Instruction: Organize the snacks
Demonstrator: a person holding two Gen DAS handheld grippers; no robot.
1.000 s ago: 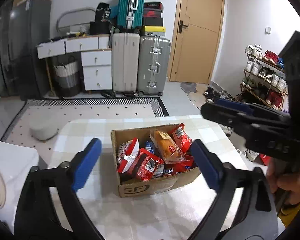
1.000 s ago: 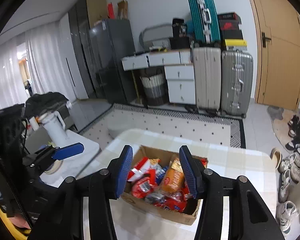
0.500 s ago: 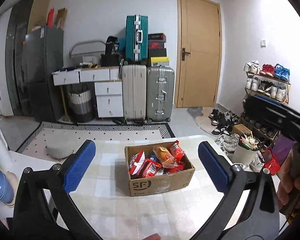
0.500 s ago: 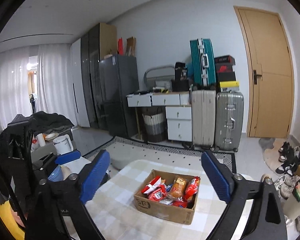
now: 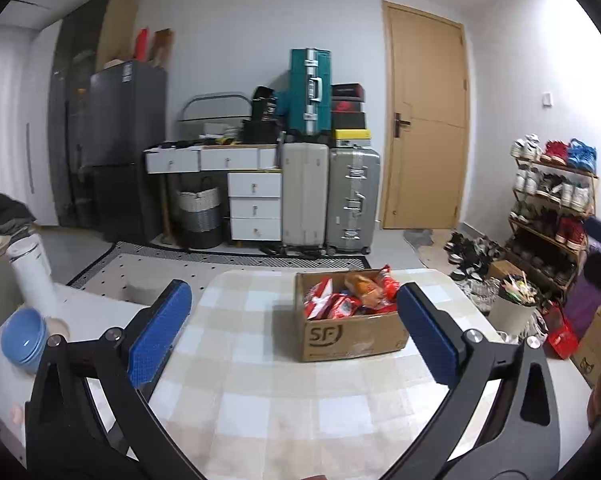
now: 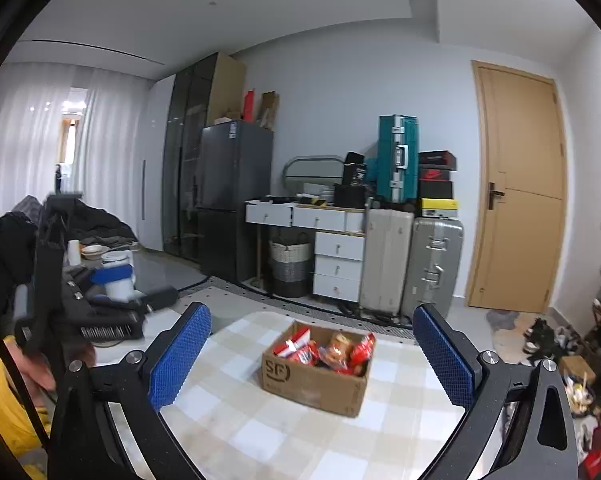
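Cardboard box of snacks is sitting packed on the tabletop; I am holding both hand-held grippers, left and right, apart and empty; next calls for inspection.

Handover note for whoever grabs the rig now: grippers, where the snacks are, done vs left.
Left gripper: open, nothing between the blue pads, well short of the box.
Right gripper: jaws have just been opening, now wide and empty, also back from the box.
Brown cardboard box marked SF sits on the checked tabletop; red and orange snack packets are piled inside it.
Done: all visible snacks are in the box; none lie loose on the table.
Left: possibly nothing; check for strays out of view.
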